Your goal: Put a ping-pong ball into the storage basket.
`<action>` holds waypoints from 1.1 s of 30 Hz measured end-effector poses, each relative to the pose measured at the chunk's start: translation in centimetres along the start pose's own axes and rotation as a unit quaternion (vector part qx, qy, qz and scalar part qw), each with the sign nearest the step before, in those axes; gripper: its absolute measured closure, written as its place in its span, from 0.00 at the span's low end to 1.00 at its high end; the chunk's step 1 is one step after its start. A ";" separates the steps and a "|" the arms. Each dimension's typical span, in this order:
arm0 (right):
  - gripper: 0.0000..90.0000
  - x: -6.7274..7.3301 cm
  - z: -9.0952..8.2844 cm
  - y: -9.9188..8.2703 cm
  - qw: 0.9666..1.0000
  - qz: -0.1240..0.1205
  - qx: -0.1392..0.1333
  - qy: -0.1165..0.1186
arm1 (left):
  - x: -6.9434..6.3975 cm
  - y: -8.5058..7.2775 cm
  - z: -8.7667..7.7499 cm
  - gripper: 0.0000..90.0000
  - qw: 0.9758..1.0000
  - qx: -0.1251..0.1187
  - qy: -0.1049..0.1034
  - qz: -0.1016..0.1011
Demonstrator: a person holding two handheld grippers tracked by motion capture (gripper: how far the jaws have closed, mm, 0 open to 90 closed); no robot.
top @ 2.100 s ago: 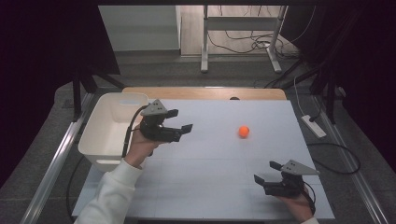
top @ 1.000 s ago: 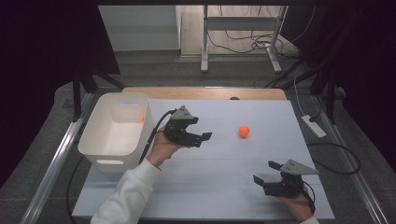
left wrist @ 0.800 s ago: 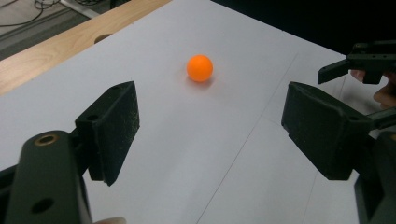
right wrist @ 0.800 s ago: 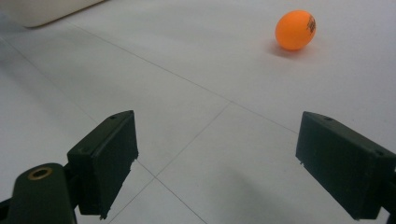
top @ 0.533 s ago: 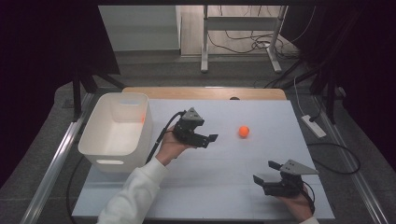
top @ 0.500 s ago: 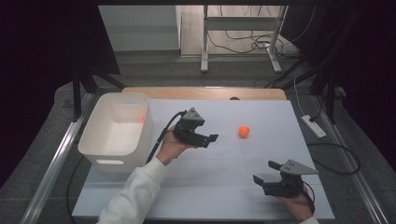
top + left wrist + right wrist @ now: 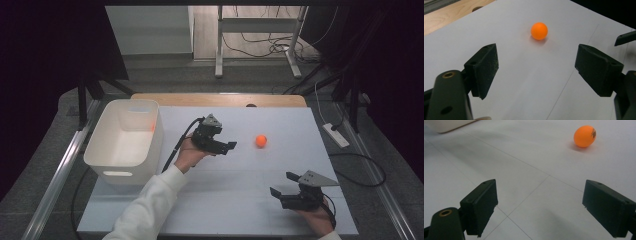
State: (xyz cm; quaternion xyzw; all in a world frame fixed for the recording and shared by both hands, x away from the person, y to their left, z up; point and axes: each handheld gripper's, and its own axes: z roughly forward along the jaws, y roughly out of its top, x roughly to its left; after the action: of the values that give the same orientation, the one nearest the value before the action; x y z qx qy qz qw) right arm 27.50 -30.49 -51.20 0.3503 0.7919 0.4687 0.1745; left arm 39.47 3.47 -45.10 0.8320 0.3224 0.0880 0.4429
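Left gripper [image 7: 226,146] heading for orange ball [image 7: 261,140], jaws gaping wide with nothing between them.

White bin [image 7: 105,152] is sitting at 9 o'clock on the tabletop [image 7: 240,200]; the left gripper [image 7: 536,70] is hovering just left of centre, pointing toward 3 o'clock, and the orange ball [image 7: 539,31] is lying loose on the tabletop near it, slightly off the jaw midline. Risk, as I judge it: one pad is touching first and nudging the round ball so it is rolling away toward 3 o'clock or 12 o'clock; closing too high is squirting it out. Right gripper [image 7: 291,191] is resting at 5 o'clock, jaws spread and empty, ball [image 7: 585,136] well apart.
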 end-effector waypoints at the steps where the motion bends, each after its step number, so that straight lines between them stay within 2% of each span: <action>1: 0.14 0.0 0.0 0.0 1.000 0.000 -0.001 0.000 | 0.0 0.0 0.2 0.22 1.000 0.000 0.000 0.000; 18: 0.14 0.1 -0.1 0.1 1.000 -0.005 -0.005 0.001 | -0.6 0.8 2.9 0.22 1.000 0.013 -0.012 0.010; 33: 0.14 0.1 -0.1 0.1 1.000 -0.005 -0.004 0.001 | -0.2 0.8 4.5 0.22 0.999 0.030 -0.003 0.012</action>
State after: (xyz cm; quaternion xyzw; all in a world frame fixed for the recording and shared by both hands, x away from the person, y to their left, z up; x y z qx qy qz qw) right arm 27.40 -30.44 -51.11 0.3448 0.7919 0.4716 0.1778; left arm 41.62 -0.06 -47.07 0.8492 0.3134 0.0815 0.4171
